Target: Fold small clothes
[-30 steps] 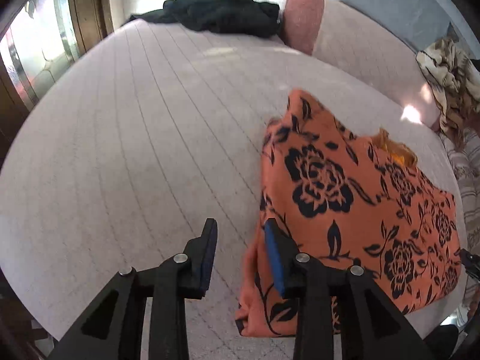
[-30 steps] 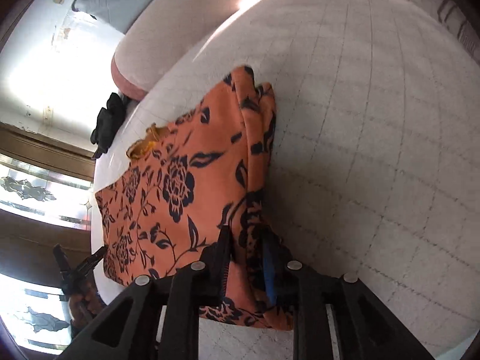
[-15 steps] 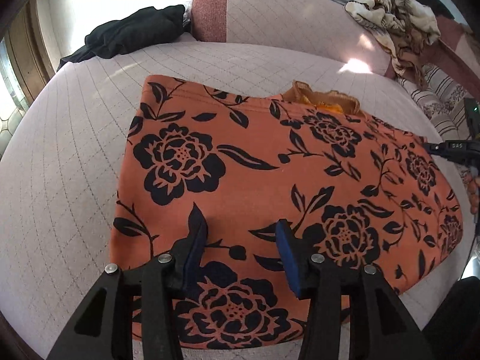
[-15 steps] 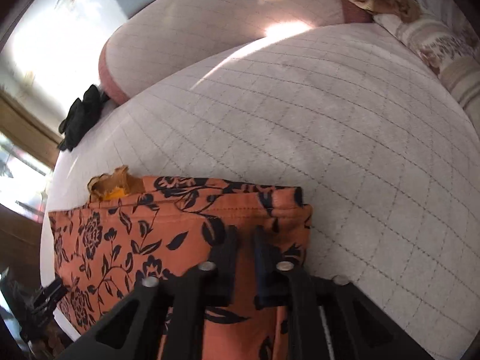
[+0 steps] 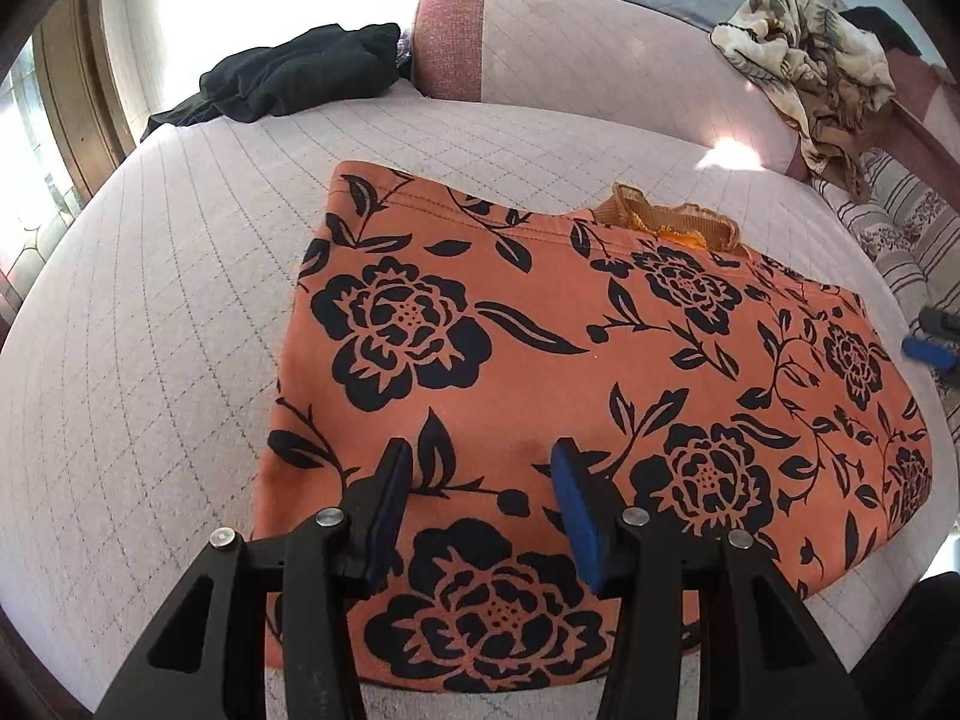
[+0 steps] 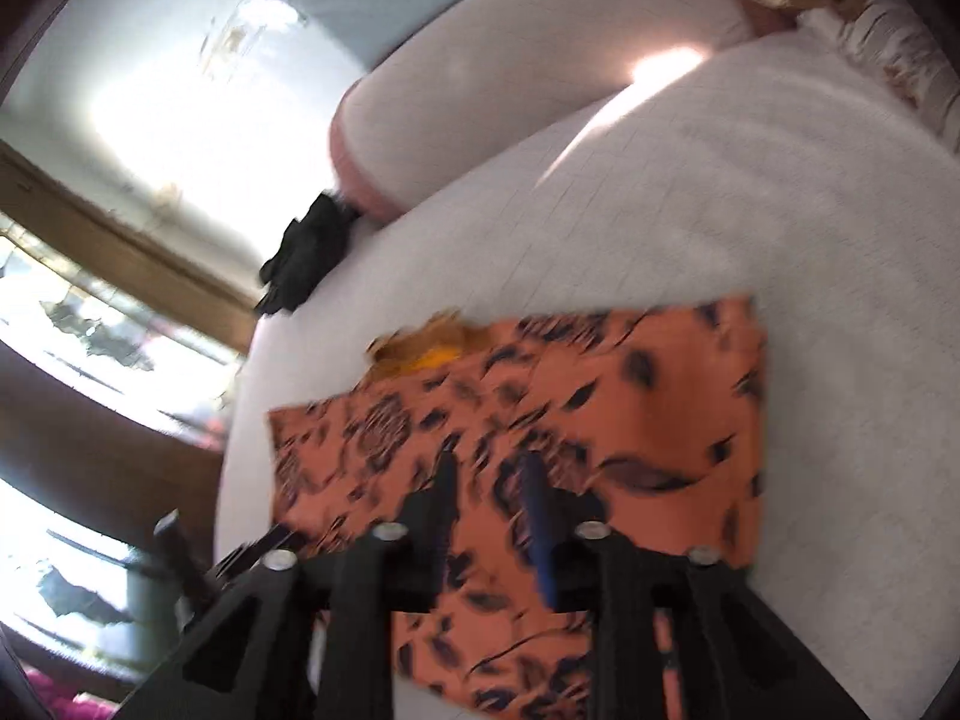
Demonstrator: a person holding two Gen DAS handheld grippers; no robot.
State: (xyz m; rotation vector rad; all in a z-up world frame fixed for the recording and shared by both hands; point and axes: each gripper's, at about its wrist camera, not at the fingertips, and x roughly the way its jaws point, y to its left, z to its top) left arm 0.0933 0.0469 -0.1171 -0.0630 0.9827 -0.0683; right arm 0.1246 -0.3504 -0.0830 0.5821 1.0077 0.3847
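Observation:
An orange garment [image 5: 540, 372] printed with black flowers lies folded flat on the pale quilted bed [image 5: 168, 312]. A frilly orange neckline pokes out at its far edge. My left gripper [image 5: 480, 462] hangs open just over the garment's near part, with nothing between its fingers. The right wrist view is blurred by motion. There the same garment [image 6: 630, 396] lies below my right gripper [image 6: 489, 468], whose jaws are opening with no cloth pinched between them. The right gripper's blue pads [image 5: 929, 351] peek in at the right edge of the left wrist view.
A black garment [image 5: 300, 72] lies at the bed's far left beside a pink bolster [image 5: 570, 48]. A patterned beige cloth [image 5: 810, 60] is heaped at the far right, above striped bedding [image 5: 900, 228]. A wooden-framed window [image 6: 108, 312] stands to the left.
My right gripper has let go of the garment's folded edge, opened and pulled up and back. The left gripper swung over the garment earlier and has barely moved since.

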